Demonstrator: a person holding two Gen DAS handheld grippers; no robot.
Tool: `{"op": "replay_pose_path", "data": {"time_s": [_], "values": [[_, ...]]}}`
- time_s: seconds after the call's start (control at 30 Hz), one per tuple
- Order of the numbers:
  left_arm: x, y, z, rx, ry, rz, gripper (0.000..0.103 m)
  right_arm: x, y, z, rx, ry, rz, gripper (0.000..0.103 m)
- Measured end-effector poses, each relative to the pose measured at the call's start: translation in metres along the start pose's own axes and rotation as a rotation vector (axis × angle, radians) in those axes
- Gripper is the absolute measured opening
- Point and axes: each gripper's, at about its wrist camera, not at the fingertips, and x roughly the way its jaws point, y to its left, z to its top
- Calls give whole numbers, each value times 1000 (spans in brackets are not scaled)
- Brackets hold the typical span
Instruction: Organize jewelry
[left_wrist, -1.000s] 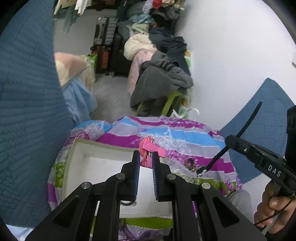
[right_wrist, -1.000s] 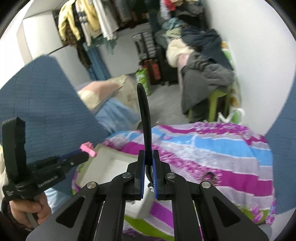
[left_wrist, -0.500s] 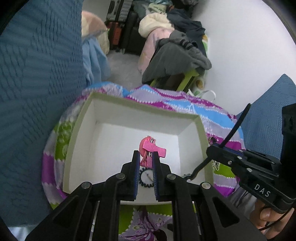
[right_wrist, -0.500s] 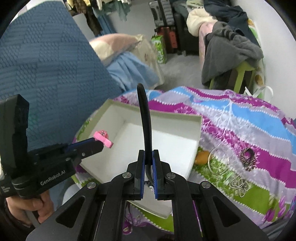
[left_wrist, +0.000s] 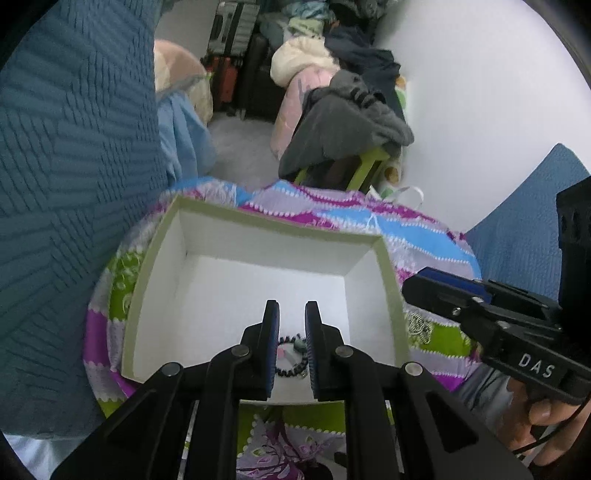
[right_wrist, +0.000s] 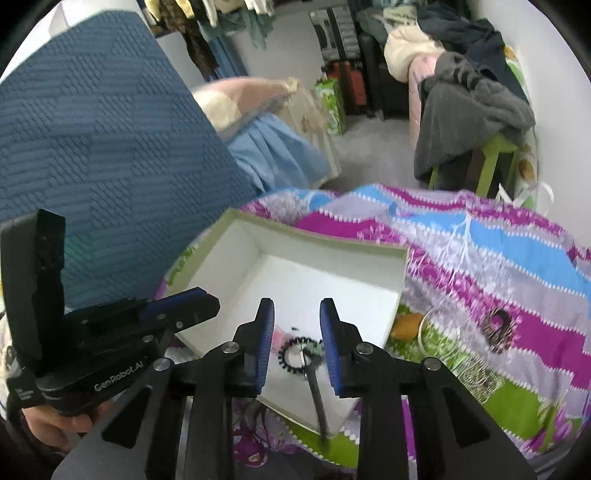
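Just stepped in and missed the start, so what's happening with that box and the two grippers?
A person is sorting jewelry into a white box on a bright patterned cloth. Both the left gripper and right gripper hover open over the box, holding nothing. Inside lie a black beaded bracelet, something small and pink, and a black headband leaning over the near wall. A hoop and other pieces wait on the cloth.

Left claw (left_wrist: 290, 321): matte black angular linkage, silver round pivot screws, blue ribbed pads (left_wrist: 272, 332) on the inner finger faces. Right claw (right_wrist: 297, 325): same black build, same blue pads (right_wrist: 327, 332). White "GenRobot.AI" printed on left body, "DAS" on right. Bare-skinned hand (left_wrist: 543, 413) with thin black cable below the DAS marking.
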Motion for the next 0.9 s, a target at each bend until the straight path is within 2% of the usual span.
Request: {"op": "replay_pose_path", "data": {"time_s": [0.1, 0.17, 0.23, 0.43, 0.63, 0.9], "values": [[-12, -11, 6, 16, -32, -6, 20, -21, -2, 6, -23, -45, -3, 32], [-21, -21, 9, 30, -55, 1, 39, -39, -4, 9, -35, -86, -5, 35], [-29, -32, 11, 40, -82, 0, 49, -53, -7, 9, -47, -114, -8, 35], [-46, -69, 14, 57, -132, -31, 49, -96, -22, 10, -65, -206, -36, 36], [-44, -104, 11, 65, -151, -54, 49, -123, -46, -2, -56, -264, -78, 36], [-20, -142, -4, 62, -134, -100, 49, -133, -88, -31, -34, -279, -133, 36]]}}
